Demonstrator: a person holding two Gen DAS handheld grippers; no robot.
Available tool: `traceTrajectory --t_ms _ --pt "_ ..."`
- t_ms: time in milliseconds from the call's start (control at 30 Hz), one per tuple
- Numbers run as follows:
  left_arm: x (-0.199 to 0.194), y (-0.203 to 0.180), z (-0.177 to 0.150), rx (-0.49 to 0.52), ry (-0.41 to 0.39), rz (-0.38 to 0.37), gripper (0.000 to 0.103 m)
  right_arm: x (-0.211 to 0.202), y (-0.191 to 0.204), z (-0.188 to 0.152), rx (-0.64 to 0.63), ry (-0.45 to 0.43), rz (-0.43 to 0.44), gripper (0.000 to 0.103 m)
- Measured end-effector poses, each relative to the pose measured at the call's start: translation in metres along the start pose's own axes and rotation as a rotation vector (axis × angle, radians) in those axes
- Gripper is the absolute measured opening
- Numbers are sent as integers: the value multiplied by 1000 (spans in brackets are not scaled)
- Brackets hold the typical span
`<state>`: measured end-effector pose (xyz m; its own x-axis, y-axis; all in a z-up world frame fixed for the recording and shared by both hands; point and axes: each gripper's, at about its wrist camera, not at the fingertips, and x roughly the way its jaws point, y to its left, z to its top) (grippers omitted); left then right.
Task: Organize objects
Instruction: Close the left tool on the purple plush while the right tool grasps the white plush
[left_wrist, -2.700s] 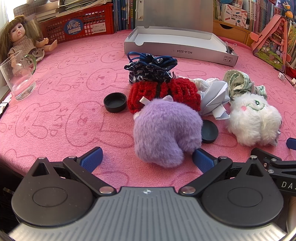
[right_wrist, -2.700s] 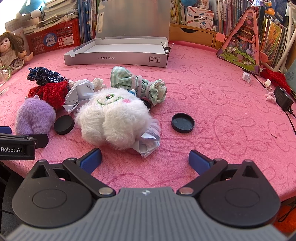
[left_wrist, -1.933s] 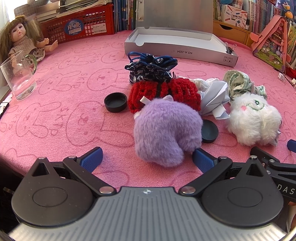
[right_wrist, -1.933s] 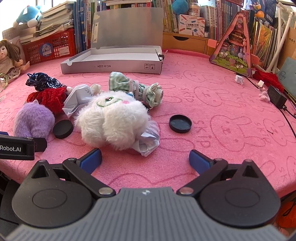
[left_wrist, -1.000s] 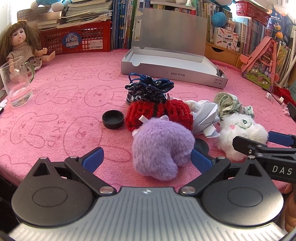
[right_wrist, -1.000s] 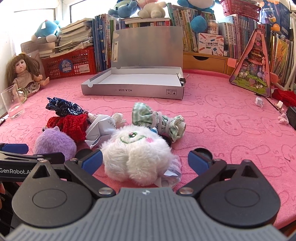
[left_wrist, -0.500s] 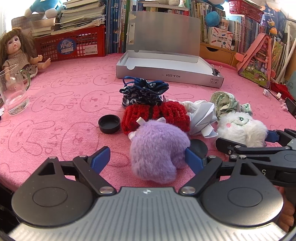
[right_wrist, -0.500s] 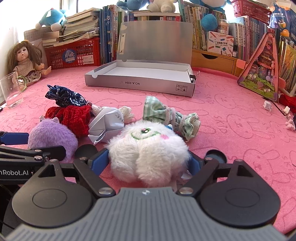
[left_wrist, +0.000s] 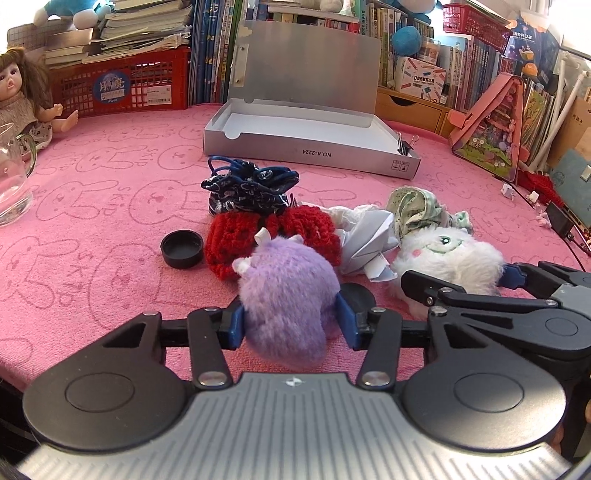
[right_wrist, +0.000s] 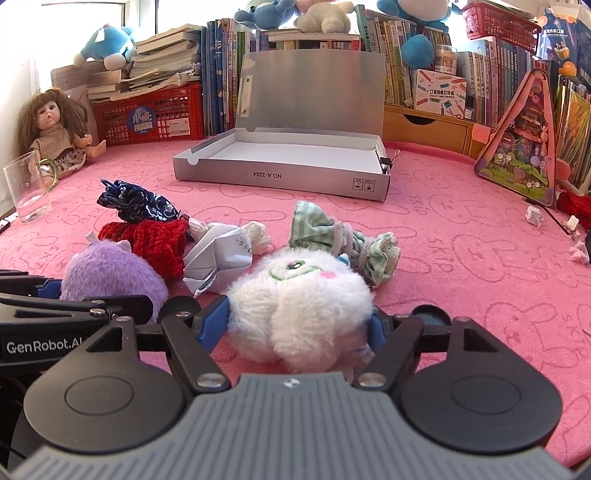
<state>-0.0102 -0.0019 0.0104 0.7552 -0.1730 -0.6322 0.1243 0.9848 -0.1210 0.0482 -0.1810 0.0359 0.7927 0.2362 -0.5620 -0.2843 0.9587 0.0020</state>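
Observation:
My left gripper (left_wrist: 290, 321) is shut on a purple plush toy (left_wrist: 286, 295) that rests on the pink cloth. My right gripper (right_wrist: 301, 323) is shut on a white plush toy (right_wrist: 303, 295), also on the cloth. In the left wrist view the white plush (left_wrist: 448, 253) sits to the right between the right gripper's fingers (left_wrist: 424, 288). An open silver box (left_wrist: 310, 136) with its lid raised stands behind the pile; it also shows in the right wrist view (right_wrist: 288, 162). The purple plush (right_wrist: 110, 273) shows at the left of the right wrist view.
A red knitted piece (left_wrist: 269, 236), a navy pouch (left_wrist: 251, 188), crumpled white paper (left_wrist: 365, 240) and a green checked cloth (left_wrist: 421, 206) lie in the pile. Black lids (left_wrist: 181, 248) lie nearby. A glass mug (left_wrist: 13, 177), doll (left_wrist: 22, 99), red basket (left_wrist: 122, 85) and books line the back.
Both grippers moved forward around their plush toys and closed on them. Earlier both were open and set back from the toys.

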Motion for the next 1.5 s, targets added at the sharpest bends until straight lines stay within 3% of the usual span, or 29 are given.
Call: traceTrajectory --t_ms 467,567,633,667,767,867,1033,1500 --pt "-13 -2 7 26 -38 6 43 -12 0 7 -8 -32 2 54" --pt "-9 -4 5 42 -32 24 44 -11 0 6 -15 -33 -19 56" --pt "-8 -3 3 40 -36 32 45 -11 1 4 -25 -43 -44 68" --pt "-8 -3 2 43 -41 37 47 -11 2 3 -36 -49 -63 70" --pt "-11 -3 1 86 -78 114 72 -13 2 -1 -69 -73 -100 82" --pt "-13 -2 -2 144 -110 178 83 -16 3 -4 -86 -77 -83 86" --pt "-14 0 -10 148 -92 152 88 -10 11 -9 -129 -63 -75 87" --pt "0 0 -21 196 -94 172 96 9 12 -10 -147 -50 -66 89"
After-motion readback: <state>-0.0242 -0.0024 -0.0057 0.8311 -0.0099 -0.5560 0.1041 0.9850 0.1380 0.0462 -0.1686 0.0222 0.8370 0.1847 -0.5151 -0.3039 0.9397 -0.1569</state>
